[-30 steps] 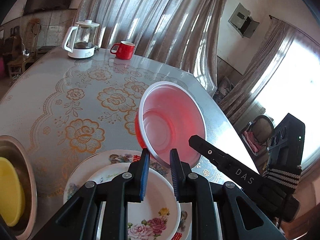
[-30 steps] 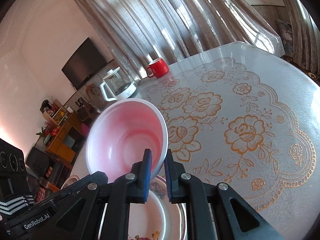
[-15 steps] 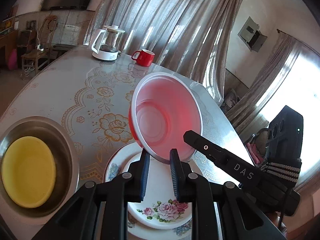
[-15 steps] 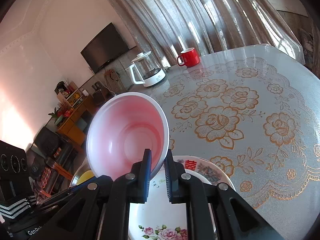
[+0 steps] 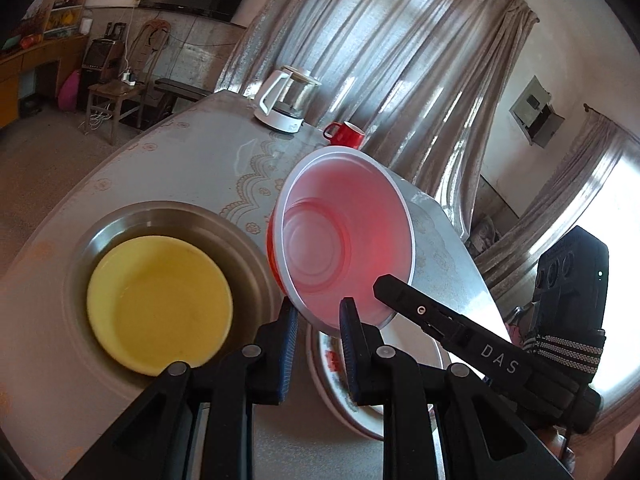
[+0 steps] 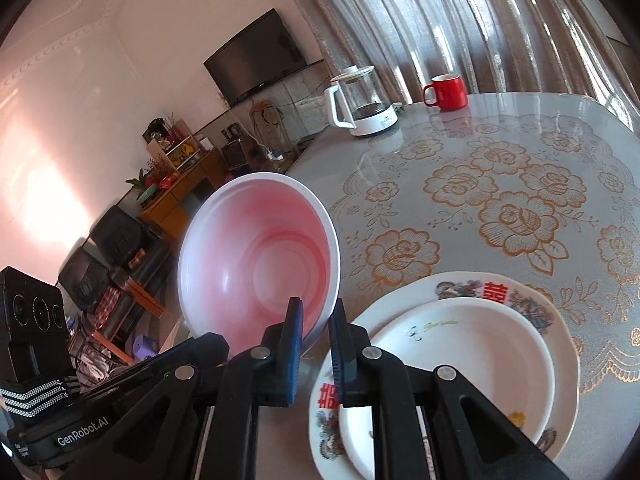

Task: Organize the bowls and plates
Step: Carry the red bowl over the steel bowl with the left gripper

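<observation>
Both grippers are shut on the rim of a red bowl with a white inside [image 5: 344, 236], held tilted in the air. My left gripper [image 5: 318, 312] pinches its near rim; my right gripper [image 6: 316, 320] pinches the same bowl [image 6: 260, 260] from the other side. A yellow bowl [image 5: 160, 304] sits inside a steel bowl [image 5: 168, 216] on the table, just left of the held bowl. A white bowl [image 6: 460, 364] rests on a flowered plate [image 6: 532, 304] below and to the right; the plate's edge shows in the left wrist view [image 5: 332, 372].
A glass kettle on a white base [image 6: 360, 100] and a red mug [image 6: 448, 92] stand at the table's far edge by the curtain. The table has a grey cloth with gold flowers [image 6: 512, 216]. Chairs and a cabinet stand beyond the left edge.
Both grippers have carried the red bowl leftward, off the flowered plate stack and toward the steel bowl with the yellow bowl, which now lies close beside it.
</observation>
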Available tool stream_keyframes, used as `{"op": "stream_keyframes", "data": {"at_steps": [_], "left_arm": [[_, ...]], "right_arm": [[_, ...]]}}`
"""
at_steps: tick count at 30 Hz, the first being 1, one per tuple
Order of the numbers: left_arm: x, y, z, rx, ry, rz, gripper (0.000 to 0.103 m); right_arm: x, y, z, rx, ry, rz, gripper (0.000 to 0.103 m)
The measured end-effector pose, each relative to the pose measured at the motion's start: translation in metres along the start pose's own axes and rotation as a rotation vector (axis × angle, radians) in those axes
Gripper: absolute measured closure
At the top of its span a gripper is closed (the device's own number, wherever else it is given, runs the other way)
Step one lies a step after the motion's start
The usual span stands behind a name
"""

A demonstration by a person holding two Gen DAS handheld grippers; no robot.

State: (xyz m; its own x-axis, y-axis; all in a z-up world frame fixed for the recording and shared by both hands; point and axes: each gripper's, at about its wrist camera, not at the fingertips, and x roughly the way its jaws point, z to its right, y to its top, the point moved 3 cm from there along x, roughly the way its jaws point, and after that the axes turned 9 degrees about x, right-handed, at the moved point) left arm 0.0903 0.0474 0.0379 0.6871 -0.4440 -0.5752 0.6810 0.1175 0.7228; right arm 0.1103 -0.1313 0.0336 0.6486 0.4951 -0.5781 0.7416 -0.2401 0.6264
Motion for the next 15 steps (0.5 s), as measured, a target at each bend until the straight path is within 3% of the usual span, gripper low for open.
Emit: {"op": "stream_keyframes", "data": {"at_steps": [15], "left_arm": [[-0.029, -0.027, -0.068, -0.140, 0.097, 0.015, 0.083]], "right_arm": [[0.057, -0.034, -0.056, -0.074, 0.064, -0.161, 0.091]]}}
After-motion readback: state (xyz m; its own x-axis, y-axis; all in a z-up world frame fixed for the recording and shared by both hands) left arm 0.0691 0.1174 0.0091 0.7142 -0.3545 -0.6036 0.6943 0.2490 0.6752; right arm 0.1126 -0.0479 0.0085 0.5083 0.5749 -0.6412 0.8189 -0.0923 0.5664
